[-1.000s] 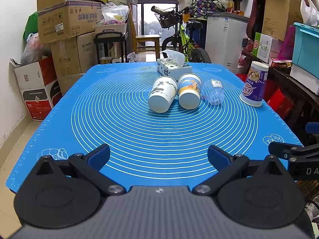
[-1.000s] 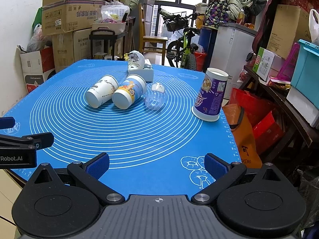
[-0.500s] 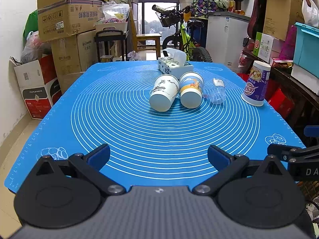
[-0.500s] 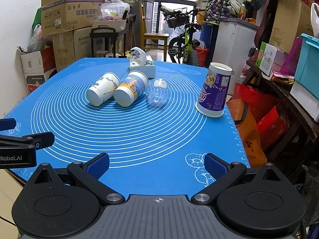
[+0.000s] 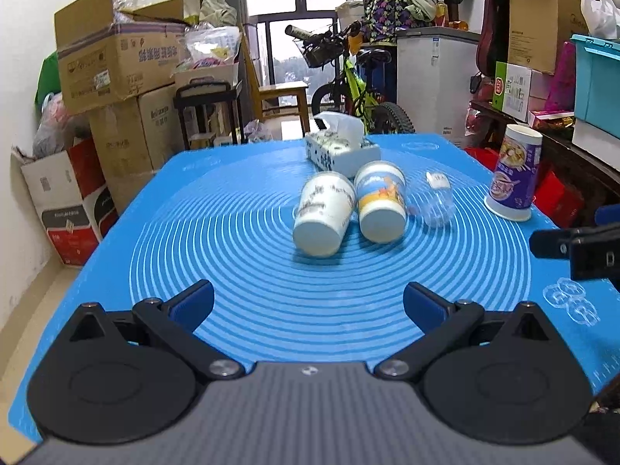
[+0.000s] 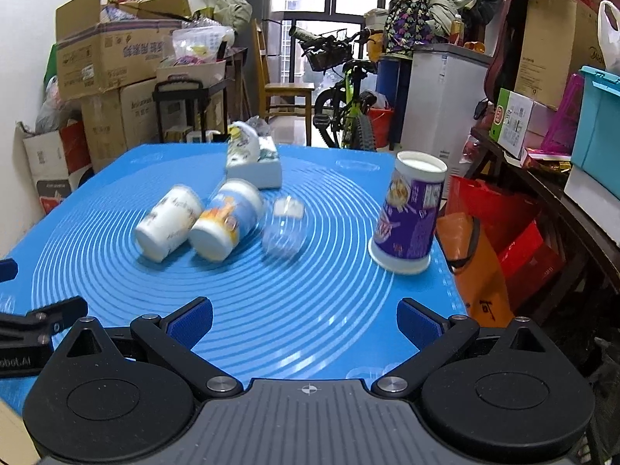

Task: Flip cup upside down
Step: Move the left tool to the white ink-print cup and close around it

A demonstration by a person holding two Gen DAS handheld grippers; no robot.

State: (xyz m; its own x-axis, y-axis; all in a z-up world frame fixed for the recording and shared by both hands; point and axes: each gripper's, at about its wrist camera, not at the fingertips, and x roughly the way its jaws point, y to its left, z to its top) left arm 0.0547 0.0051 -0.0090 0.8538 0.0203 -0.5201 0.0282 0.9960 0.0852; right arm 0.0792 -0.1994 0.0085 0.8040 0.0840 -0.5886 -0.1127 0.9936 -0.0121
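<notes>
Jaws: left gripper [image 5: 308, 304] and right gripper [image 6: 304, 319] both spread wide, empty. White paper cup with dark print [image 5: 323, 213], on its side, frame centre, base toward the left gripper, which is nearer.

left wrist: low, forward | right wrist: same | shared: mat [image 5: 240, 255]

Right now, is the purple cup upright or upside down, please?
Upside down: the purple cup stands on its wide rim, narrow closed base on top.
</notes>
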